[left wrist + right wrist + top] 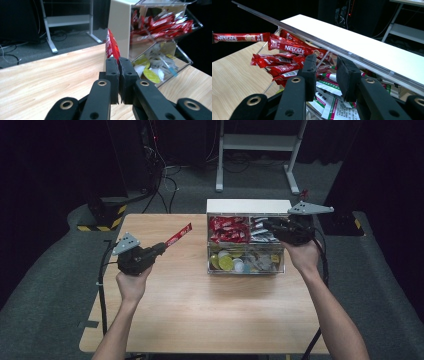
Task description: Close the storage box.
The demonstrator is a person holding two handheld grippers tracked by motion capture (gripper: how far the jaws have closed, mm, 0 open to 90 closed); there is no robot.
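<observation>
Red sachet pinched by left gripper; right gripper spread at organizer; we fear slippage, grip being end-only

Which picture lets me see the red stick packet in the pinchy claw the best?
The high view: the red stick packet shows whole, sticking out of the left gripper above the table. The left gripper view sees it end-on, foreshortened. The right gripper view shows its Nescafe lettering, but one end is cut off.

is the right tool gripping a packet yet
No, the right tool stands open above the white packets, with nothing between its jaws.
</observation>
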